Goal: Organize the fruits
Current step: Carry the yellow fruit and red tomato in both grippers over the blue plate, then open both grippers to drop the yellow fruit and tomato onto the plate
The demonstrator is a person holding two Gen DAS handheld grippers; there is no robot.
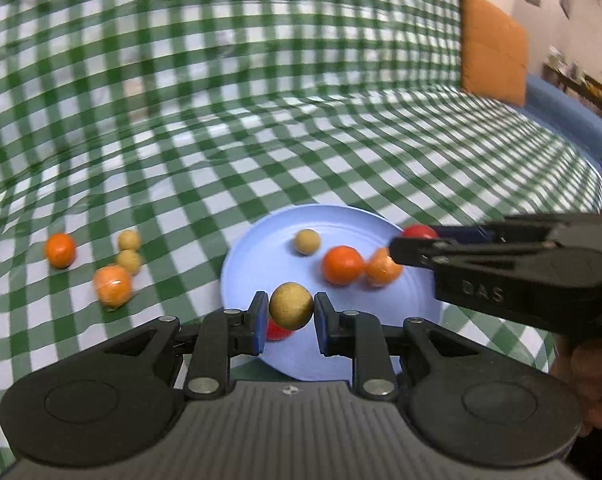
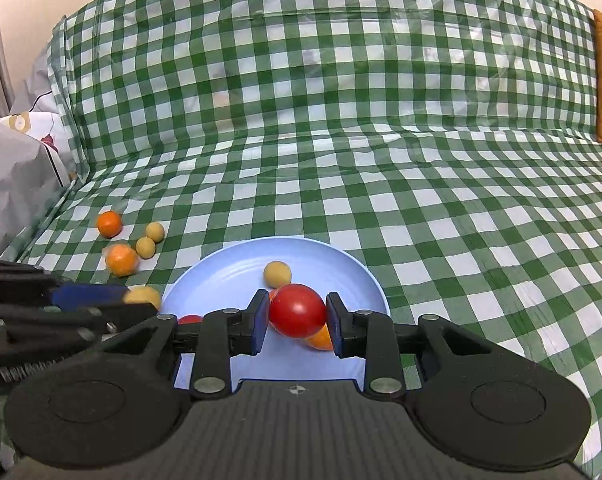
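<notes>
A light blue plate (image 1: 261,240) lies on the green checked cloth; it also shows in the right wrist view (image 2: 221,272). My left gripper (image 1: 291,307) is shut on a tan ball (image 1: 291,305) above the plate's near left edge. My right gripper (image 2: 297,312) is shut on a red ball (image 2: 297,310) above the plate. On the plate lie a tan ball (image 1: 307,241), two orange fruits (image 1: 343,265) and a red ball (image 1: 277,331) half hidden under my left fingers. The right gripper shows from the side (image 1: 405,254) in the left wrist view.
On the cloth left of the plate lie two orange fruits (image 1: 61,249) (image 1: 113,285) and two tan balls (image 1: 129,240) (image 1: 129,261). An orange cushion (image 1: 493,48) stands at the far right. A grey paper bag (image 2: 13,176) sits at the left edge.
</notes>
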